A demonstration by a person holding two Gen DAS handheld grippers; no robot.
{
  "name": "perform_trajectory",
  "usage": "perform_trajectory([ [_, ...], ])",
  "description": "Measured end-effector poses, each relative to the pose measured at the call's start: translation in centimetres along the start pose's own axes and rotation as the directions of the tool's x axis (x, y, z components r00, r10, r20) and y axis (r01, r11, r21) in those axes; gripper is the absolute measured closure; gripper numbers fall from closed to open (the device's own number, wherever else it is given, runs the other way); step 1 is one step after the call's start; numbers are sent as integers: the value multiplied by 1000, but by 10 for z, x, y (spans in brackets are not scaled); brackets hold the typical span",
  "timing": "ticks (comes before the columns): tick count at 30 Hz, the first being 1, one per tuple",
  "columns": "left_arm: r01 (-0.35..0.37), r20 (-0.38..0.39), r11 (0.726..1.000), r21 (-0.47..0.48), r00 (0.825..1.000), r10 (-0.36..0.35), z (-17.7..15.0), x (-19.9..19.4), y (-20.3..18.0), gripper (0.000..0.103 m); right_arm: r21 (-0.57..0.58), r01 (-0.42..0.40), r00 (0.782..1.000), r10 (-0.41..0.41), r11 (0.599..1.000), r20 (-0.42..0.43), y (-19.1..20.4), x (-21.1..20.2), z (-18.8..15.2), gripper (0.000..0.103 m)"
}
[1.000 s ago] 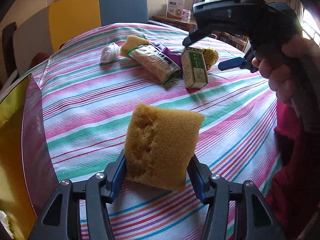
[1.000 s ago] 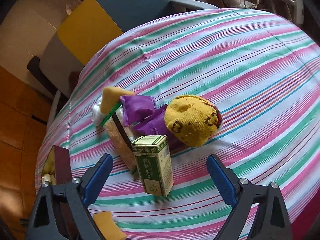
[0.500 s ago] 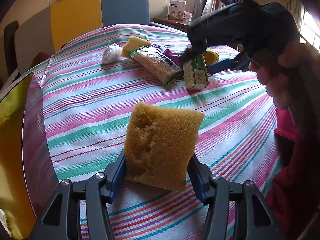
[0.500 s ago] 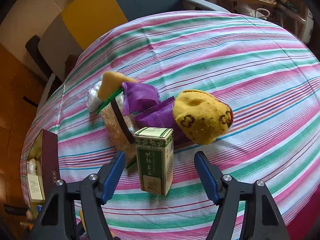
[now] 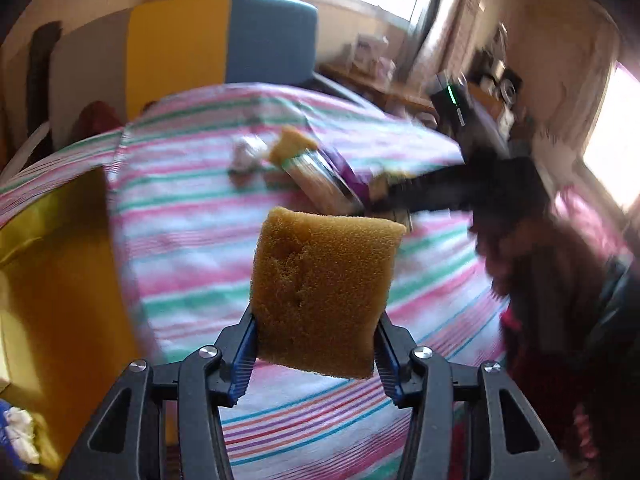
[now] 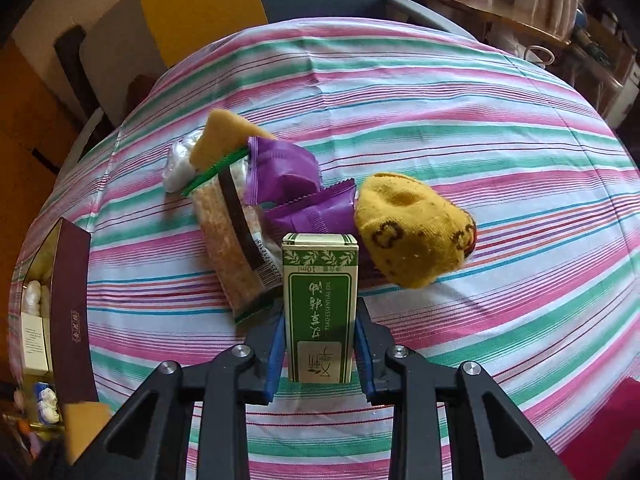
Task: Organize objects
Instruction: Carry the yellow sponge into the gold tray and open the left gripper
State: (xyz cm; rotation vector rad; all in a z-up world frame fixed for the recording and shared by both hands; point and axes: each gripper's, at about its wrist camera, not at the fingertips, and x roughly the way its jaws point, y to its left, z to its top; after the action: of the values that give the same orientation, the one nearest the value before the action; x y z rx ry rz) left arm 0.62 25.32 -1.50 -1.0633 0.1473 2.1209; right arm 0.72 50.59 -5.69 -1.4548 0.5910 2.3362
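The right gripper (image 6: 319, 344) clamps a green essential-oil box (image 6: 319, 308) standing upright on the striped desk (image 6: 440, 120), the box's long axis vertical and its flap end pointing away from the camera, the print on its face upside down to the lens. Its jaws are closing, the blue pads pressed on the box's two narrow sides; a second ago they stood wide either side of it, clear of the carton. The left gripper (image 5: 316, 344) holds a yellow sponge (image 5: 320, 292) by its lower edge, the sponge's long side rising up out of the jaws, which are closing on it. Against the earlier frame the sponge sits higher above the cloth and the left view is smeared by motion. Behind the box lie a packet of grain bars (image 6: 236, 248), two purple sachets (image 6: 288, 188), a second sponge (image 6: 220, 136), a white wad (image 6: 176, 164) and a yellow knitted sock (image 6: 412, 228), all touching or just beside one another. At the desk's left edge an open maroon gift box (image 6: 72, 304) with gold lining holds white wrapped pieces and what may be a small pale carton
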Motion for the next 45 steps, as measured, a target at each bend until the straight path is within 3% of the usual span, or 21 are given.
perform_trajectory([
  [5, -57, -10, 979, -195, 998, 57, 17, -22, 60, 51, -3, 0, 1000, 0, 1000, 14, -1, -5, 3, 73],
  [11, -183, -26, 941, -285, 983, 184, 11, -39, 120, 51, -16, 2, 1000, -2, 1000, 25, 0, -7, 3, 73],
  [18, -284, -50, 906, -315, 958, 283, 12, -43, 167, 51, -36, 7, 999, -6, 999, 36, 4, -12, 0, 73],
  [26, -360, -119, 867, -345, 933, 340, 12, -35, 216, 51, -42, 8, 999, -7, 999, 45, 5, -13, 1, 72],
  [33, -408, -211, 799, -441, 913, 349, 24, -11, 267, 50, -48, 6, 998, -3, 999, 55, 6, -16, 0, 72],
  [37, -469, -265, 768, -436, 882, 389, 29, 5, 284, 48, -50, 5, 998, -2, 999, 59, 8, -16, 0, 72],
  [41, -530, -280, 762, -373, 847, 452, 37, 18, 290, 43, -50, 5, 998, -2, 999, 59, 8, -16, 0, 72],
  [45, -524, -280, 762, -382, 851, 445, 40, 17, 294, 36, -52, 4, 999, -1, 999, 53, 8, -14, 0, 72],
])
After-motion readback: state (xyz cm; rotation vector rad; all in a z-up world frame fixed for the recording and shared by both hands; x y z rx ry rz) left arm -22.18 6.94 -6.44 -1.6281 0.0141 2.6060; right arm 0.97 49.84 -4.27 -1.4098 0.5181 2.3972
